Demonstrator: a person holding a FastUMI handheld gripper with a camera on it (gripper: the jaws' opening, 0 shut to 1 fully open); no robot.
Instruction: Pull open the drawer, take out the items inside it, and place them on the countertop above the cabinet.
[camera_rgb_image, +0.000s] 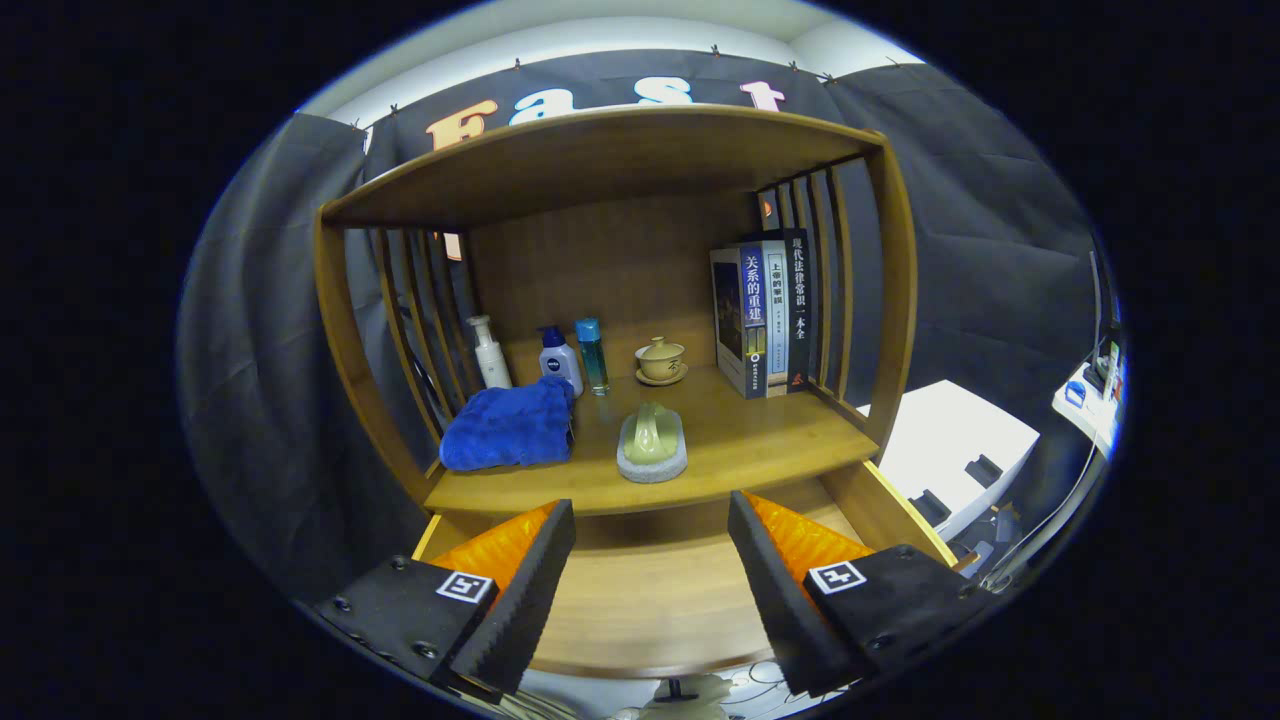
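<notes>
In the gripper view, your gripper (650, 590) hangs over the pulled-out drawer (650, 590) with its fingers wide apart and nothing between them. The drawer stands open beneath you, and the part of its wooden floor you can see between and beyond the fingers is bare; its near end is hidden behind the fingers, so you cannot rule out something left there.

Just beyond the fingers, on the counter (760, 440) above the cabinet, lie a folded blue towel (510, 428) and, just beside it, a green ceramic piece on a grey pad (652, 448). These are probably the drawer's items, already placed, so I judge the task nearly finished.

Further back on the counter stand a white pump bottle (489, 352), a blue-capped lotion bottle (559, 360), a slim teal bottle (592, 355), a lidded teacup on its saucer (661, 360) and upright books (765, 315).
</notes>
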